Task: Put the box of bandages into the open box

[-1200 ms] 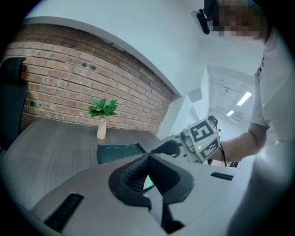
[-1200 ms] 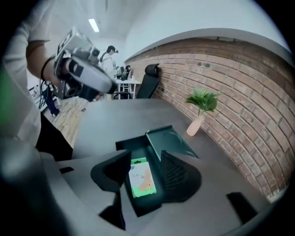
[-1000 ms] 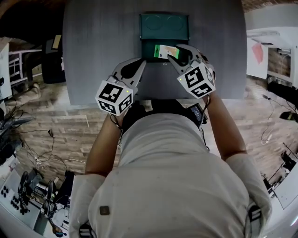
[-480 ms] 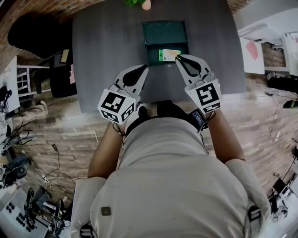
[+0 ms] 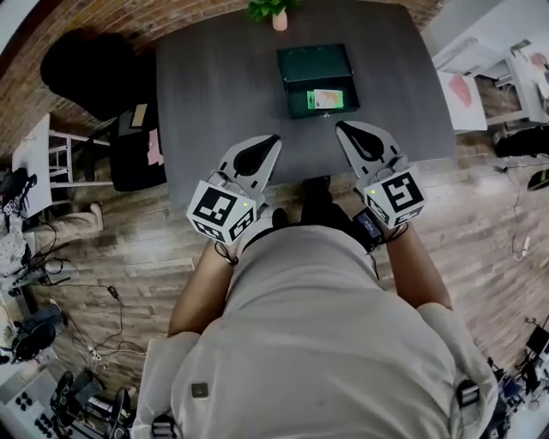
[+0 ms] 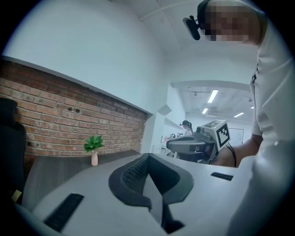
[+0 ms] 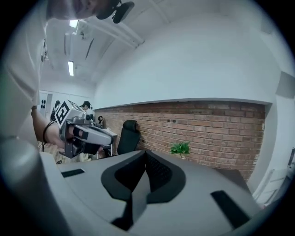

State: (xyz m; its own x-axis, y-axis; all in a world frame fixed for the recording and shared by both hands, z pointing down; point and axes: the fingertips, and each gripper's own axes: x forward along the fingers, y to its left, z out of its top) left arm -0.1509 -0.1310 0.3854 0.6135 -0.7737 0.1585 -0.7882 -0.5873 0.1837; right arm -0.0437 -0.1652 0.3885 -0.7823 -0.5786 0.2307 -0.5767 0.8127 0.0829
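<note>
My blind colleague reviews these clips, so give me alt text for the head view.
Seen from above, a box of bandages lies inside an open green box on a grey table. The person's left gripper and right gripper, both shut and empty, hover at its near edge.

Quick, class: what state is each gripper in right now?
Left gripper: closed, holding nothing.
Right gripper: closed, holding nothing.

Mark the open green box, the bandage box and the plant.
Dark green open box (image 5: 314, 63): head view, open lid.
Light green bandage box (image 5: 326, 99): head view, top face.
Small potted plant (image 5: 280, 21): head view, pot.
</note>
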